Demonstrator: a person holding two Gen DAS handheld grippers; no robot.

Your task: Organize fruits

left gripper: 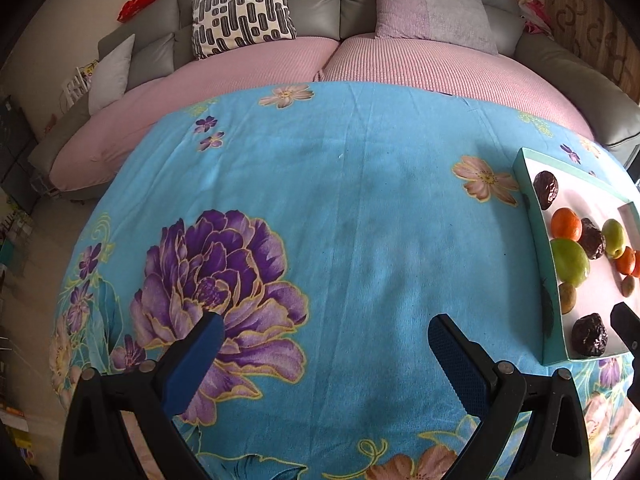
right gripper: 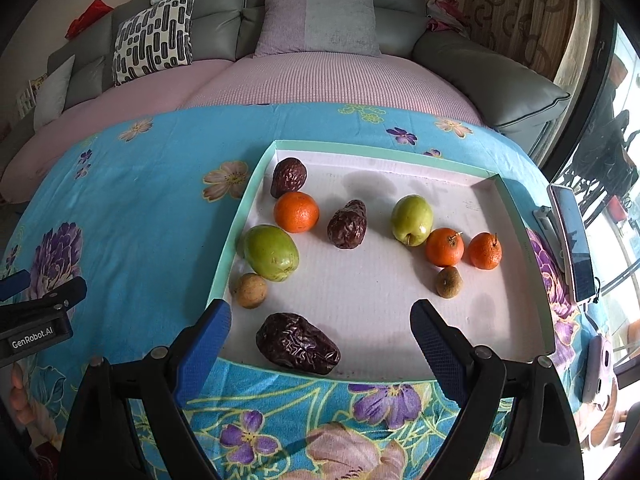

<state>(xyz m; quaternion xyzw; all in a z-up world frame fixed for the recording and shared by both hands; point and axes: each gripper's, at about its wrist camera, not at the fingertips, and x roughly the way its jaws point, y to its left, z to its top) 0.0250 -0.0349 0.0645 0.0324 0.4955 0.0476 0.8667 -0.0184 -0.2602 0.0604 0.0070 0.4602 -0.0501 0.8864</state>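
Both grippers wide, empty: right (right gripper: 320, 332) over tray (right gripper: 516, 216) w/ fruit, left (left gripper: 326, 340), marked "GenRobot.AI", beside tray.

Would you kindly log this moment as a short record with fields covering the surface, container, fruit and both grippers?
surface: blue floral cloth
container: shallow teal-rimmed tray, white inside
dark wrinkled fruits: three, nearest one at the tray's front edge
oranges: three, largest near the tray's back left
green fruits: two, one by the left wall, one further right
small brown fruits: two, e.g.
left gripper: open, empty, over bare cloth left of the tray
right gripper: open, empty, facing the tray
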